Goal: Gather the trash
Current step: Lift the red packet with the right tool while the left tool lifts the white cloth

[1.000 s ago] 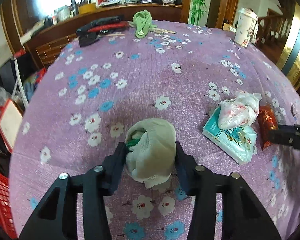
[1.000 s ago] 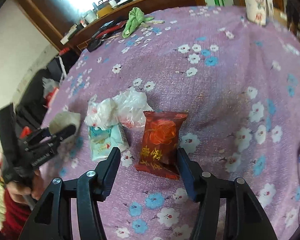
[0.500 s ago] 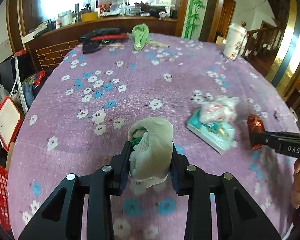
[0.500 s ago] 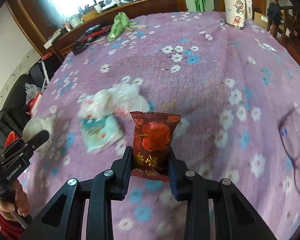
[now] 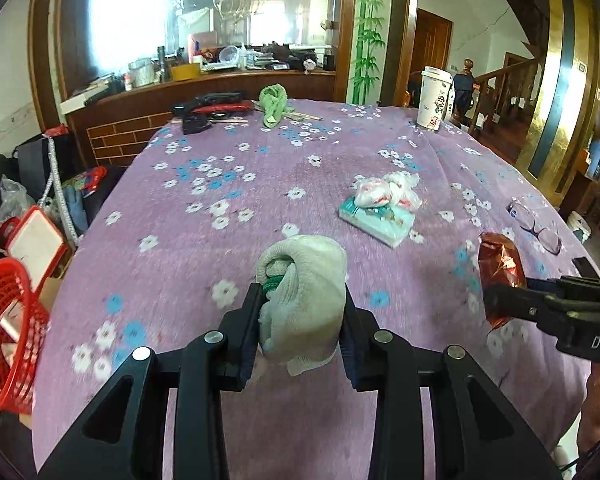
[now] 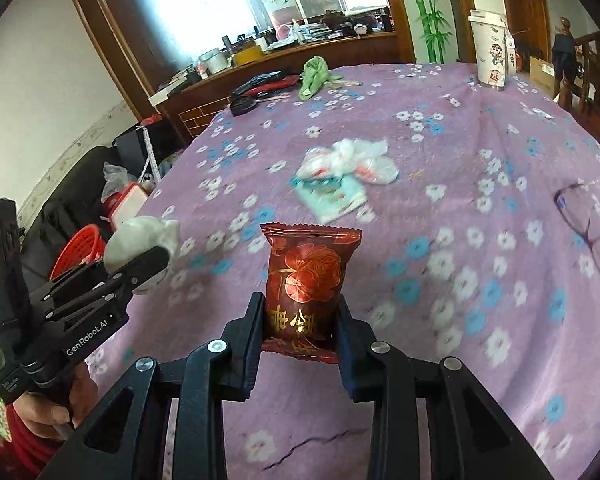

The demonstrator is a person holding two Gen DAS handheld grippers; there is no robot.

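My left gripper (image 5: 300, 316) is shut on a crumpled off-white rag (image 5: 304, 292) and holds it above the purple flowered tablecloth (image 5: 220, 184). My right gripper (image 6: 300, 316) is shut on a red snack wrapper (image 6: 306, 280), also lifted off the table. The wrapper shows in the left wrist view (image 5: 500, 272) and the rag in the right wrist view (image 6: 140, 240). A crumpled white plastic bag (image 5: 388, 192) lies on a teal tissue pack (image 5: 376, 220) on the table beyond both grippers.
A red basket (image 5: 8, 320) stands on the floor left of the table. Eyeglasses (image 6: 592, 228) lie at the right edge. A white cup (image 5: 434, 98), a green cloth (image 5: 274, 104) and black-red tools (image 5: 212, 110) sit at the far side.
Both grippers closed on their items, the left on the rag and the right on the red wrapper, and lifted them up and back from the table.
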